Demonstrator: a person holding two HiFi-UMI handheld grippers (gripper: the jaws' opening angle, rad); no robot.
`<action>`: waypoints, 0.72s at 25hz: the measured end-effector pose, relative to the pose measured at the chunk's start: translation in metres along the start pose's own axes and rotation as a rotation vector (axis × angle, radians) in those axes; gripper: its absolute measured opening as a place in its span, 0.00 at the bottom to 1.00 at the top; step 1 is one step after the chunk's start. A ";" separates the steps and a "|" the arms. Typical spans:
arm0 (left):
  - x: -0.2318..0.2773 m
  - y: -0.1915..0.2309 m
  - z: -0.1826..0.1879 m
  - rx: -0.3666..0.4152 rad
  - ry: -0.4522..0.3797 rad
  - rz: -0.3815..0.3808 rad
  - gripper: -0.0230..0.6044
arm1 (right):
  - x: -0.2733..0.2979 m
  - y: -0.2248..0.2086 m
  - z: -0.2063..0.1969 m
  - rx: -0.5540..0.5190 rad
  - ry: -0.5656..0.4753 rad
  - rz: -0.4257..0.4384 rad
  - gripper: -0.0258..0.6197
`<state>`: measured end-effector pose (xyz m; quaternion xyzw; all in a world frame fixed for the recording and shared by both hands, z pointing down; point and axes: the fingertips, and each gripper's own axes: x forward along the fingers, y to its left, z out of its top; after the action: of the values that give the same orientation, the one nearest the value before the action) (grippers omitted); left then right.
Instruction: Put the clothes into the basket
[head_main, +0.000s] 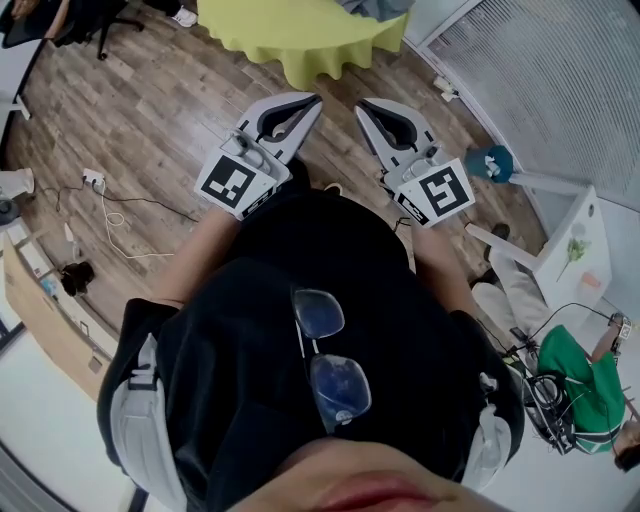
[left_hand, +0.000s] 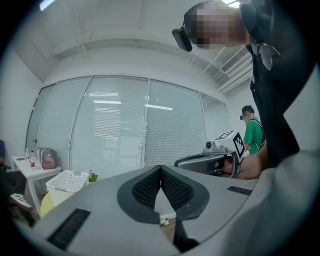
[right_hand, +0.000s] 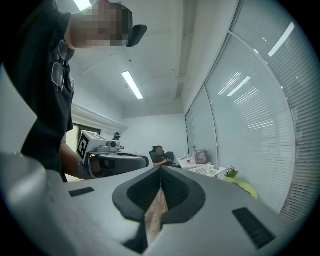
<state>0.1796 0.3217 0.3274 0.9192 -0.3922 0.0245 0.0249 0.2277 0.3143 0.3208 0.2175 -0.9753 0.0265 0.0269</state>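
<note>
Left gripper (head_main: 312, 100) and right gripper (head_main: 362, 104), fingers closed tight on nothing, look to be in approach: no clothes show, the white lattice plastic basket (left_hand: 67, 182) stands far off by the yellow-green round worktop (head_main: 300, 35), and next they need a garment to open on.

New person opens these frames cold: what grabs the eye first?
The left gripper and right gripper are held side by side over the wood floor, each with its jaws together and nothing between them. Just ahead of them, a table under a yellow-green cloth fills the top of the head view. A white basket sits low at the left of the left gripper view, in front of the window blinds.
</note>
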 end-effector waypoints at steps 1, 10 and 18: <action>0.003 0.009 -0.001 -0.002 0.001 -0.002 0.05 | 0.007 -0.005 0.000 0.002 0.002 -0.005 0.08; 0.030 0.097 0.000 -0.029 0.003 -0.051 0.05 | 0.090 -0.054 0.007 0.002 0.028 -0.031 0.08; 0.040 0.178 0.001 -0.029 0.035 -0.087 0.05 | 0.163 -0.083 0.007 0.013 0.057 -0.074 0.08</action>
<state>0.0787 0.1703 0.3342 0.9344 -0.3516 0.0340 0.0463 0.1152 0.1701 0.3280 0.2526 -0.9653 0.0378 0.0542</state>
